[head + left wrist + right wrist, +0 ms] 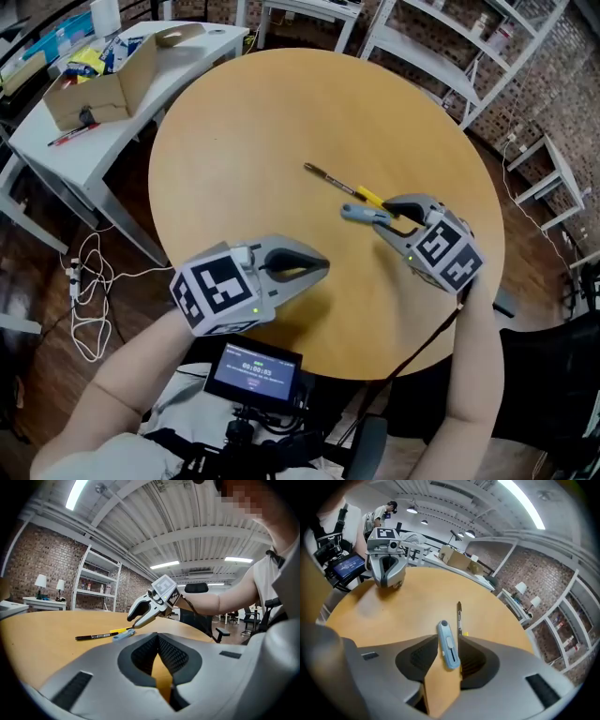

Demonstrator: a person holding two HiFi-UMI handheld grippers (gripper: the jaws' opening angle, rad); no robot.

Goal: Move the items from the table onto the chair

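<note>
Right gripper [382,216] is tilted down at the round wooden table [281,122]. Its jaws are spread wide and the blue utility cutter [356,213] lies flat on the tabletop in the gap. The right gripper view shows the pads aren't squeezing it: there's clear wood on the left side, while the cutter sits close to the right pad, and I can't tell if they touch. The cutter's long axis runs along the jaws, with the rounded end with the hole pointing away from the gripper toward the table centre and the slider face up. The pen [342,185] lies just beside it on the far side, flat and roughly parallel. Its black end points away toward the table middle and its yellow end sits at the gripper's right jaw, outside the gap. Left gripper [323,267] hovers near the table's near edge, about level and well apart from both items. Its jaw tips are closed together with nothing in them. Both items are on the table. Off to the side is a white desk with a cardboard box [98,89] on it.
</note>
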